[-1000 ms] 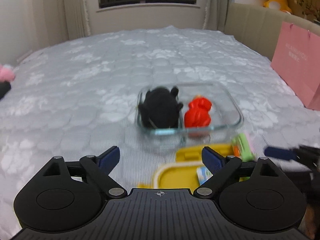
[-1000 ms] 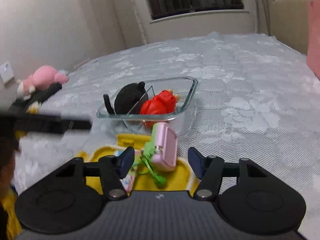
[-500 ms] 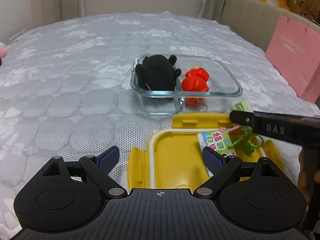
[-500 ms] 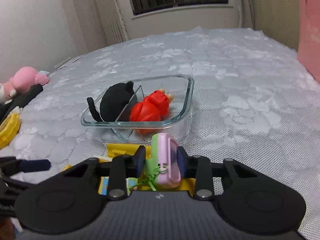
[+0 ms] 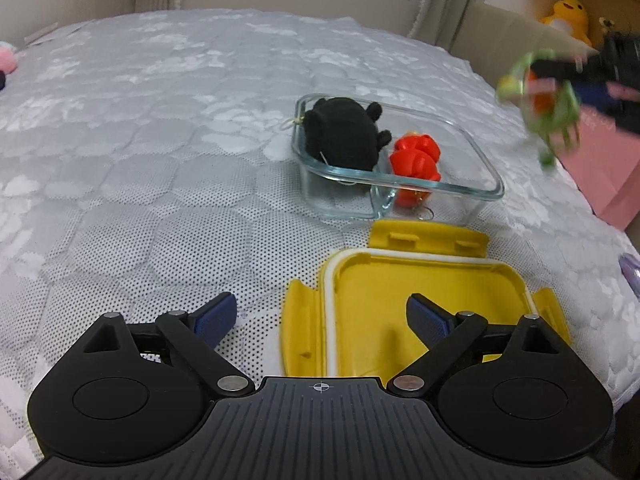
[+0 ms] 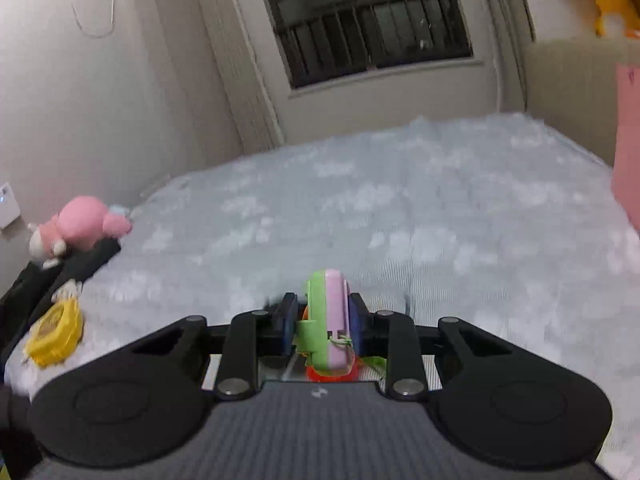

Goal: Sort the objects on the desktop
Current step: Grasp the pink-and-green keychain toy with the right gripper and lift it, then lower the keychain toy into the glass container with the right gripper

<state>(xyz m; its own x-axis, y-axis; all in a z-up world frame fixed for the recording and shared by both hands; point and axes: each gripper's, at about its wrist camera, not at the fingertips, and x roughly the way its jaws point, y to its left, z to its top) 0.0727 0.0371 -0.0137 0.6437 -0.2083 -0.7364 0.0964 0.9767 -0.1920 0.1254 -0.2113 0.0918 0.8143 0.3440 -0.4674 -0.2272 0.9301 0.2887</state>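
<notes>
Bed (image 5: 160, 128) with pale quilted cover fills the room. Dark barred window (image 6: 372, 20) in the far wall, curtains (image 6: 236, 80) beside it — cream walls, padded beige headboard (image 5: 500, 40) at one side.

In the left wrist view, the right claw (image 5: 560, 76) at the upper right is smeared by motion, and the green and pink toy (image 5: 536, 92) in it has no clear shape. The pink bag (image 5: 608, 168) is cut by the right edge. The yellow lid (image 5: 400, 312) is partly hidden behind the left claw (image 5: 320, 316).
</notes>
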